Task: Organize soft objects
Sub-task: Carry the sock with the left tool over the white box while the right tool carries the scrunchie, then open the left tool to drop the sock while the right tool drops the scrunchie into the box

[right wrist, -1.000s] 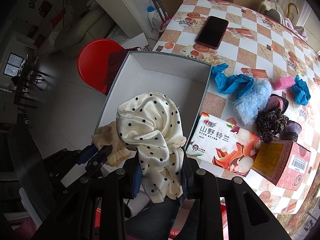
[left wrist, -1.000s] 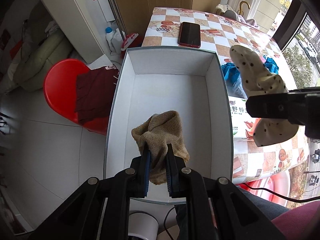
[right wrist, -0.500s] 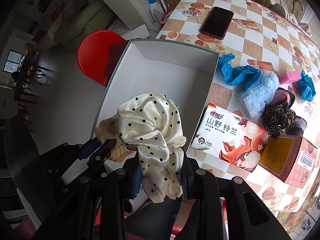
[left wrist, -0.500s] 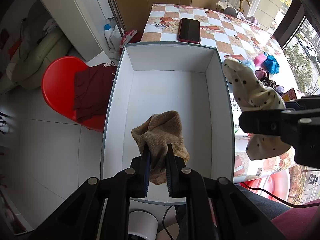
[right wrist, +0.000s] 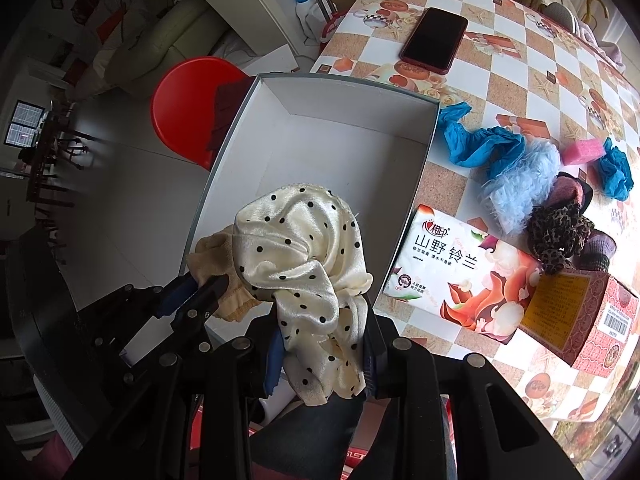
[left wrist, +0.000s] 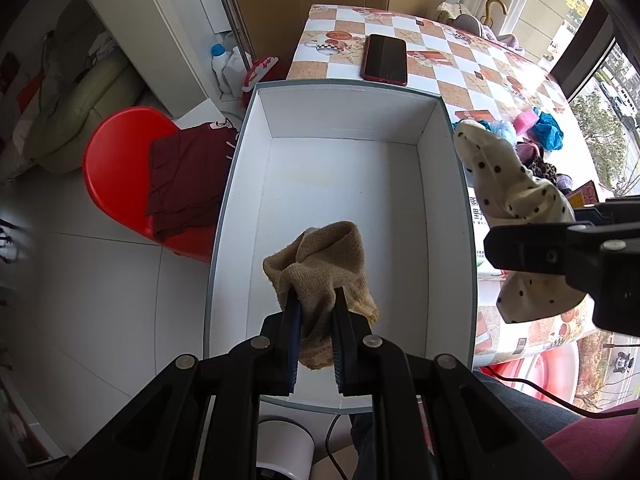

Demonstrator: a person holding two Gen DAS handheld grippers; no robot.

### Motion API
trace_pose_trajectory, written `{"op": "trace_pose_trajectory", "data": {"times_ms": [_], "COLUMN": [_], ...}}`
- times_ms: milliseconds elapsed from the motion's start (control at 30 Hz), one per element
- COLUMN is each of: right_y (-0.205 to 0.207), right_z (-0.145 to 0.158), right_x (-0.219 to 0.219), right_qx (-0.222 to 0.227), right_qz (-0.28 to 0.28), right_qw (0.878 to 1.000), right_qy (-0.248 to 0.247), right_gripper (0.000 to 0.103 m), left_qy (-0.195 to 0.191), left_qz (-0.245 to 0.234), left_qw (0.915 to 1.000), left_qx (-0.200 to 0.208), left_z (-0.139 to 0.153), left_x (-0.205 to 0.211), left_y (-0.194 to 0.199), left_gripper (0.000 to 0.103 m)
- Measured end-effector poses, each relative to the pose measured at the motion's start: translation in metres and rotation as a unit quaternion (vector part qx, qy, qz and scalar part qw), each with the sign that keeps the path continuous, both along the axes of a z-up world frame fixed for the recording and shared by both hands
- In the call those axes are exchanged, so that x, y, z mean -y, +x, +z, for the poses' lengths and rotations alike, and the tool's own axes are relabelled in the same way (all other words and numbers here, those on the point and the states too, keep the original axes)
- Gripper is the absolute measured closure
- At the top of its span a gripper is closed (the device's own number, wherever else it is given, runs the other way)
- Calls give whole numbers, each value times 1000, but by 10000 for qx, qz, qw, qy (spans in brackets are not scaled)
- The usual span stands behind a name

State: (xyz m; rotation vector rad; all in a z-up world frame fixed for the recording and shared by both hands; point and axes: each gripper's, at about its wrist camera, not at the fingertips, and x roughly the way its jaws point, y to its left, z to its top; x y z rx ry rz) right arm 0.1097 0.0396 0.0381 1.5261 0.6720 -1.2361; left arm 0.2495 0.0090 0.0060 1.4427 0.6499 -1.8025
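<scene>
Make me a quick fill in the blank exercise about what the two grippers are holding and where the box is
1. The left gripper is shut on a ____ cloth.
2. The right gripper is shut on a cream scrunchie with black ____.
3. The white box below them is ____.
4. Beyond the box lies a red-cased ____.

Missing words: tan; dots; empty; phone

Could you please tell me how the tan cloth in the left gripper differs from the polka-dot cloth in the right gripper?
The tan cloth is plain, coarse and knitted-looking; the polka-dot cloth is shiny cream with black dots. The tan cloth hangs over the inside of the white box; in the left wrist view the polka-dot cloth sits beyond the box's right wall. The polka-dot bundle looks bulkier. Both are bunched and clamped, in the left gripper and right gripper.
</scene>
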Motion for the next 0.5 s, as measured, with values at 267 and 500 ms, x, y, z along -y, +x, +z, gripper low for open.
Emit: {"op": "trace_pose_trajectory", "data": {"times_ms": [267, 500], "right_y": [2, 7], "right_z": [-3, -6], "right_x": [1, 4], "right_qx": [48, 74], "right_qz": [41, 157], "right_qw": [10000, 9998], "right_qy": [40, 84], "right_gripper": [70, 70], "left_qy": [33, 89], "left_qz": [70, 151], "left_qw": [10000, 9998], "left_qx": [56, 98], "left_z": [-3, -7], "left_x": [2, 4], "left_y": [3, 7], "left_gripper": [88, 88]}}
